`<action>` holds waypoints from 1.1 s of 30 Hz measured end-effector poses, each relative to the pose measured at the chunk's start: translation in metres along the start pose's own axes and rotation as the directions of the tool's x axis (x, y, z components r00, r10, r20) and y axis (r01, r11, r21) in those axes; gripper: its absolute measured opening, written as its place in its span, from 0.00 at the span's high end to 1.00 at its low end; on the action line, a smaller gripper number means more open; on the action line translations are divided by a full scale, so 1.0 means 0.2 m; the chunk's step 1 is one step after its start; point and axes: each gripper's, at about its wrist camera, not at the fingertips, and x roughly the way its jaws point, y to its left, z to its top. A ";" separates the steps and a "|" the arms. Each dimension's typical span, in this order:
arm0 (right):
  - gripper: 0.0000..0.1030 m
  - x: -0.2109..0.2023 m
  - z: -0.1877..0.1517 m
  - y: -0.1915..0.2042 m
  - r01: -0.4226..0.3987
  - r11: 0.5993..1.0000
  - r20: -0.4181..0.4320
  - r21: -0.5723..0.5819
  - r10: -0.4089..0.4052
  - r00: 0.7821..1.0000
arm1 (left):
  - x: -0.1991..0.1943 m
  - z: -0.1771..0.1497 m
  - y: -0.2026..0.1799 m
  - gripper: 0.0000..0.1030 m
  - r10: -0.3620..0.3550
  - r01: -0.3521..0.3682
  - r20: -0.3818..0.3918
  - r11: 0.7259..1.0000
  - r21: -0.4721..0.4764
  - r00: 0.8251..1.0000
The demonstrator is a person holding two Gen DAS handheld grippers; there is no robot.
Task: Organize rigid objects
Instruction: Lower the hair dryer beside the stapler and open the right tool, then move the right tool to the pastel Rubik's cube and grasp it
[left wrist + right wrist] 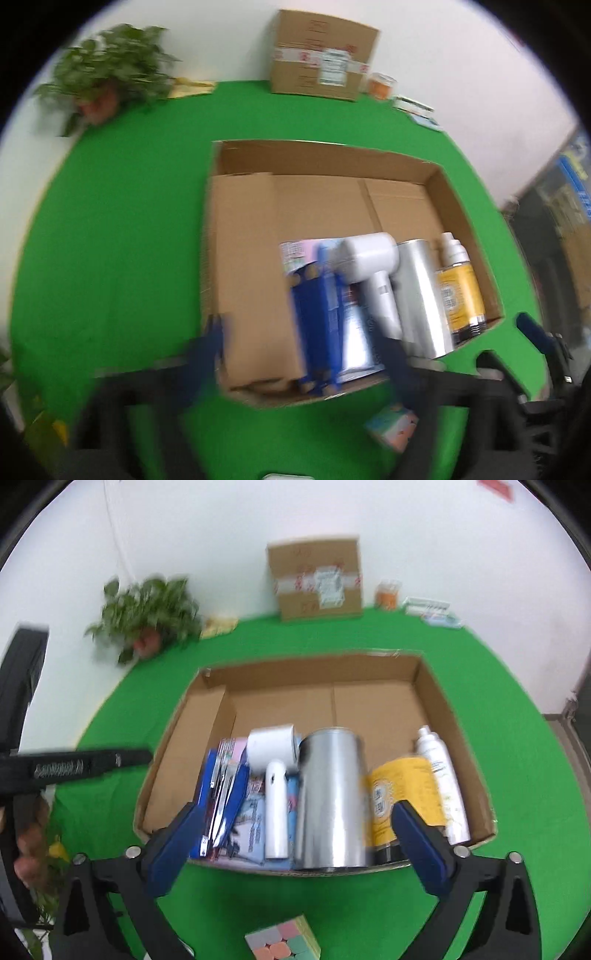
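Hovering: both grippers hang above the near rim of the tray (424, 679), pointing down into it.
Left gripper (306, 354): jaws spread wide, nothing between the pads; its blue fingers (210, 347) are blurred.
Right gripper (299, 834): jaws wide open, nothing gripped; the can shows between the fingers (421, 845) but the pads stand clear of it.
Tray: open cardboard, lying on the green counter (517, 757) about midway, its far half bare.
Row in tray: all items lie along the tray's near wall.
Stapler (221, 797): blue, leftmost, lying on a printed booklet (251, 827).
Dryer (275, 771): white, handle toward the near wall, just right of the stapler.
Can (330, 797): silver, lying on its side, touching the dryer.
Jar (399, 797): yellow label, dark cap toward the near wall, beside the can.
Spray (441, 775): white bottle, rightmost, against the tray's right wall.
Cube (284, 941): pastel puzzle cube on the counter's near edge, outside the tray.
Far edge: sealed box (317, 579) against the wall, a plant (147, 616) at the far left corner, an orange tub (387, 594) to the right of the box.
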 end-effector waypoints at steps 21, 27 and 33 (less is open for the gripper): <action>0.44 0.29 -0.78 0.07 -0.079 0.969 -0.389 -0.236 -0.020 0.921 | 0.07 -0.73 0.21 0.16 -0.253 0.177 -0.309 0.951 -0.254 0.917; 0.44 0.22 -0.81 0.03 -0.154 0.974 -0.427 -0.164 0.071 0.901 | 0.12 -0.78 0.12 0.16 -0.327 0.245 -0.311 0.929 -0.276 0.892; 0.07 0.05 -0.95 0.04 -0.315 0.940 -0.403 -0.129 0.241 0.883 | 0.19 -0.78 0.01 0.16 -0.486 0.381 -0.321 0.860 -0.340 0.813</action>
